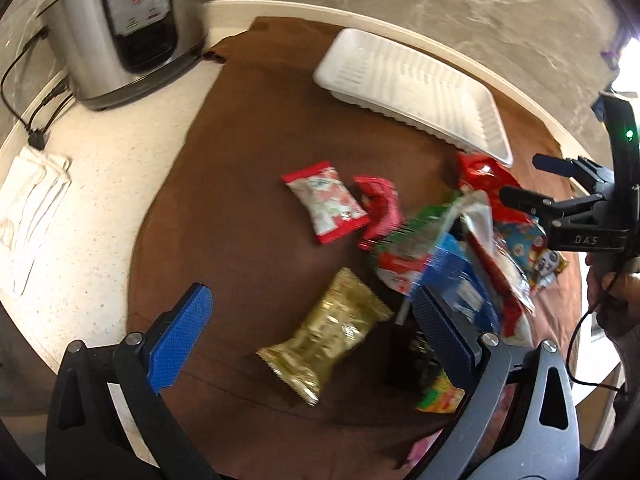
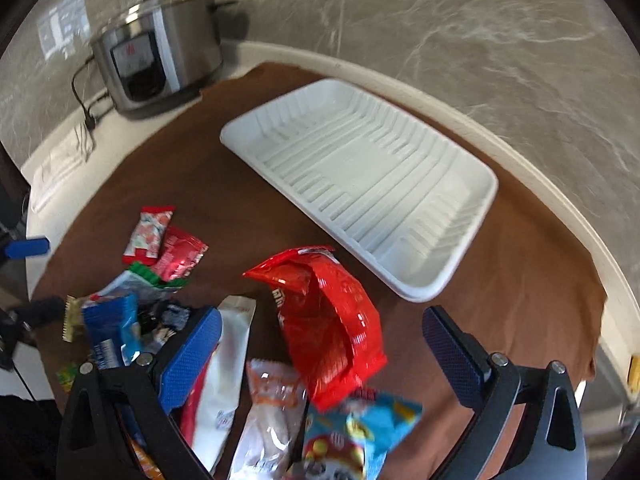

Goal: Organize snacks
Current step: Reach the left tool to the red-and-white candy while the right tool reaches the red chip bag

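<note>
Several snack packets lie scattered on a brown cloth. My left gripper is open above a gold packet that lies between its fingers. Beyond it are a white-and-red packet, a small red packet and a blue packet. My right gripper is open over a red bag, with a light-blue packet and clear packets below it. An empty white ribbed tray sits at the back; the left wrist view shows the tray too. The right gripper appears at the right edge.
A steel rice cooker with a black cord stands at the back left on the pale counter. A folded white cloth lies at the left. A grey stone wall rises behind the counter's edge. A hand holds the right gripper.
</note>
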`<action>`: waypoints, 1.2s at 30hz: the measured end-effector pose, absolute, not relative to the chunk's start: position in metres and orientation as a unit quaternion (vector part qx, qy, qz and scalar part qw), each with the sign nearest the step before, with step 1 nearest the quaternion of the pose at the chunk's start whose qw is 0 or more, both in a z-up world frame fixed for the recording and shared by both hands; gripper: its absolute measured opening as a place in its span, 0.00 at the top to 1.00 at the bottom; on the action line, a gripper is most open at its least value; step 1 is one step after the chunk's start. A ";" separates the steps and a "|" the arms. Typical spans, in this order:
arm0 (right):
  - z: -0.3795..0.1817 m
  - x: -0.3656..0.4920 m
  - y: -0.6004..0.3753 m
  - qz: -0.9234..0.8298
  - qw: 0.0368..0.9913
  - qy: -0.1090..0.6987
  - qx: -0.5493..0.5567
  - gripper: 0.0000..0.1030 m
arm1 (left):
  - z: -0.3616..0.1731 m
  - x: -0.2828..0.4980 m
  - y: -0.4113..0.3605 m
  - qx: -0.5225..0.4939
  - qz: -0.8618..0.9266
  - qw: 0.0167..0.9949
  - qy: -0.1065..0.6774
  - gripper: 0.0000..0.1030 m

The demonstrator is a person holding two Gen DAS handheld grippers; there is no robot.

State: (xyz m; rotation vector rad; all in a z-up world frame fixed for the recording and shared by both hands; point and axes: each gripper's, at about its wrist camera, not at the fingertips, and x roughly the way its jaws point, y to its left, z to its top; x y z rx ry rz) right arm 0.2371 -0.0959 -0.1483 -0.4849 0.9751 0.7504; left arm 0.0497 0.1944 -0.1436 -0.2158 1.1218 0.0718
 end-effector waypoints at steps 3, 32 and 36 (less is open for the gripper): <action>-0.158 0.245 -0.086 0.353 0.778 0.464 -0.236 0.01 | -0.148 0.056 0.210 -0.114 0.043 0.837 0.533 0.02; -0.180 0.274 -0.086 0.396 0.743 0.508 -0.179 0.52 | -0.214 0.178 0.203 -0.062 0.041 0.818 0.571 0.25; -0.180 0.273 -0.086 0.394 0.746 0.507 -0.176 0.51 | -0.211 0.182 0.197 -0.057 0.032 0.828 0.557 0.51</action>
